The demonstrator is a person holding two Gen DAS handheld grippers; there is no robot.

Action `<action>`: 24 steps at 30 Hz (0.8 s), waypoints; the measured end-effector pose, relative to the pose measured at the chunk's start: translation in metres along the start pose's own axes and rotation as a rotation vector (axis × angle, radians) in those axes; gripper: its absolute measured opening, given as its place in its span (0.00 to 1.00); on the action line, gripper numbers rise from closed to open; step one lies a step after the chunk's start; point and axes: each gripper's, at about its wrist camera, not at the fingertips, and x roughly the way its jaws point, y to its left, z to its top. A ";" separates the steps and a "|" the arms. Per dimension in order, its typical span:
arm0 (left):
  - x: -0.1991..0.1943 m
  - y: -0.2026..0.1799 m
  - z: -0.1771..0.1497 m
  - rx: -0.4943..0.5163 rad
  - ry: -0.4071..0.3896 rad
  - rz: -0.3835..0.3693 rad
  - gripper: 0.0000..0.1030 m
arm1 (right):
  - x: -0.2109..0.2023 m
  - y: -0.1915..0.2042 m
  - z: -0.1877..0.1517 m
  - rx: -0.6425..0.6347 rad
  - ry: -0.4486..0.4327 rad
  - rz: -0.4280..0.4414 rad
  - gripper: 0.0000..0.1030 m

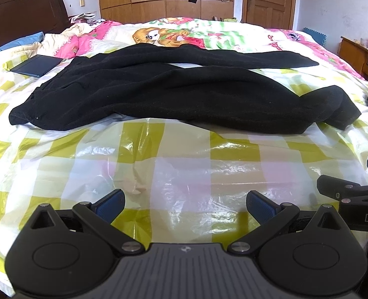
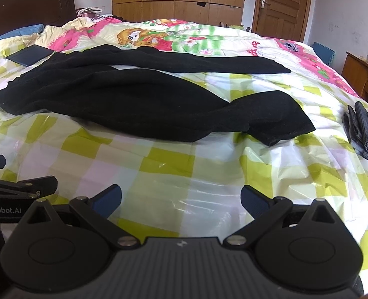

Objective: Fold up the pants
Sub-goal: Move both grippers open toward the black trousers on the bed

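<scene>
The left gripper (image 1: 185,204) and the right gripper (image 2: 181,199) are both held low and level over the glossy yellow-and-white checked plastic sheet (image 1: 184,164) covering the bed, side by side, each with its blue-padded jaws spread wide and holding nothing. Well ahead of them, the black fleece pants (image 1: 159,94) lie unfolded and rumpled across the sheet, waistband toward the left and legs trailing right, the nearer leg's cuff twisted over.

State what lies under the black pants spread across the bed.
The black fabric pants rest on a glossy yellow-and-white checked plastic sheet, reaching a cartoon-print quilt behind. Whatever lies directly beneath them is covered.
</scene>
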 end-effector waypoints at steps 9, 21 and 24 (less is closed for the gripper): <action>-0.001 -0.002 -0.001 0.012 -0.001 -0.015 1.00 | -0.001 0.001 -0.001 -0.003 -0.002 0.000 0.98; -0.002 -0.003 -0.002 0.017 -0.010 -0.016 1.00 | -0.001 0.002 -0.001 -0.006 0.001 -0.002 0.98; -0.002 -0.002 -0.002 0.016 -0.011 -0.021 1.00 | -0.001 0.002 -0.001 -0.005 0.001 -0.002 0.98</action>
